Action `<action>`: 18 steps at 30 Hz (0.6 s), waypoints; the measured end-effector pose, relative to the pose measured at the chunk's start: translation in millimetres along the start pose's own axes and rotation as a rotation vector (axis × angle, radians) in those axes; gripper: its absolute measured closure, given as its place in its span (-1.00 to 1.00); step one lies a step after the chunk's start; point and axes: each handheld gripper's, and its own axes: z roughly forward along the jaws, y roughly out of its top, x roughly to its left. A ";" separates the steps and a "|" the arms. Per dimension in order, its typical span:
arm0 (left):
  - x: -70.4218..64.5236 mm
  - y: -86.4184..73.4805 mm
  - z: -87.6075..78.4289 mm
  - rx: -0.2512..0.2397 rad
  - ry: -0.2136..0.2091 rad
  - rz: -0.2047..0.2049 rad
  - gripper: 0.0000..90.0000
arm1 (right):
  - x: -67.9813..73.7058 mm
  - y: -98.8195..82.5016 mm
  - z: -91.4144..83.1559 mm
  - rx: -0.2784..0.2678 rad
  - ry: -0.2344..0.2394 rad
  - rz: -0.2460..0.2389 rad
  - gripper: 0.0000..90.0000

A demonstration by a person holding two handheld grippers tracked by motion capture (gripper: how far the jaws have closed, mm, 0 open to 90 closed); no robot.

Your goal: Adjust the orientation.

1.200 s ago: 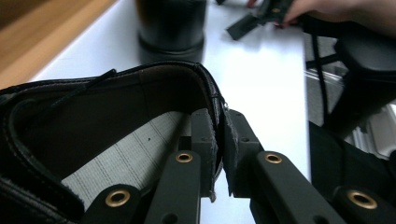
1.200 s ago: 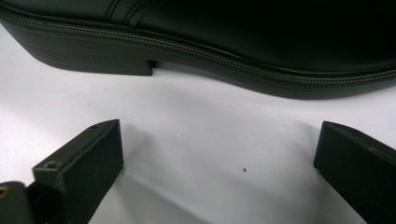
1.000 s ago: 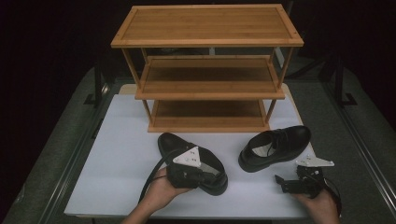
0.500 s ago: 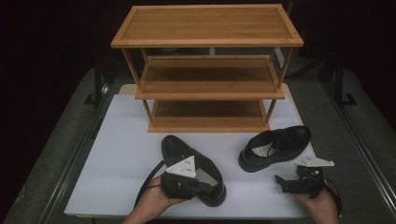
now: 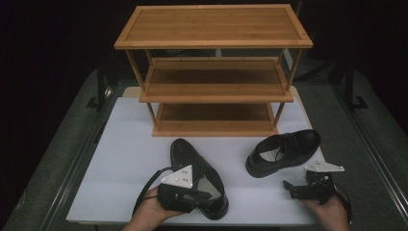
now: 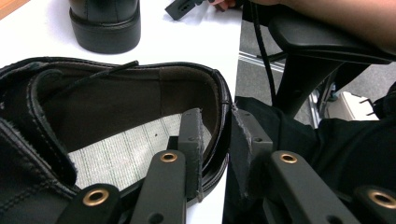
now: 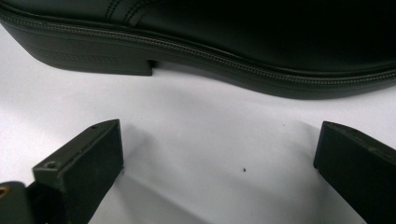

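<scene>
Jaws of my left gripper (image 6: 215,154), just opening, straddle the heel rim of the black leather shoe (image 6: 107,121) at lower centre; my right gripper (image 7: 219,163) is spread wide, empty; no readable writing.

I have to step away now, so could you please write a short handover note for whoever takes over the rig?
Left gripper: jaws straddle the heel rim of the near black shoe, one inside, one outside; they have just been opening and the pads look off the leather.
Right gripper: open, empty, resting on the white table just short of the second black shoe.
Done: nothing shelved; the wooden shoe rack holds no shoes.
Left: probably regrip and put both shoes on the rack.
</scene>
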 end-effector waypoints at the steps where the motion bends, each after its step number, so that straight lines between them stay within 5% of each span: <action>1: 0.0 -0.8 -2.2 -0.002 0.001 0.000 0.63 | 0.0 0.0 0.0 0.000 0.000 0.000 -0.98; 7: 5.9 -12.0 -27.9 -0.038 0.041 -0.036 0.61 | 0.1 0.0 -0.1 0.001 0.001 0.001 -0.98; 13: 28.4 -40.6 -55.9 -0.029 0.172 -0.107 0.91 | 0.1 0.0 0.0 0.000 0.000 0.000 -0.98; 18: 50.8 -61.6 -63.4 -0.008 0.257 -0.171 1.00 | 0.1 0.1 0.0 -0.001 0.000 0.001 -0.98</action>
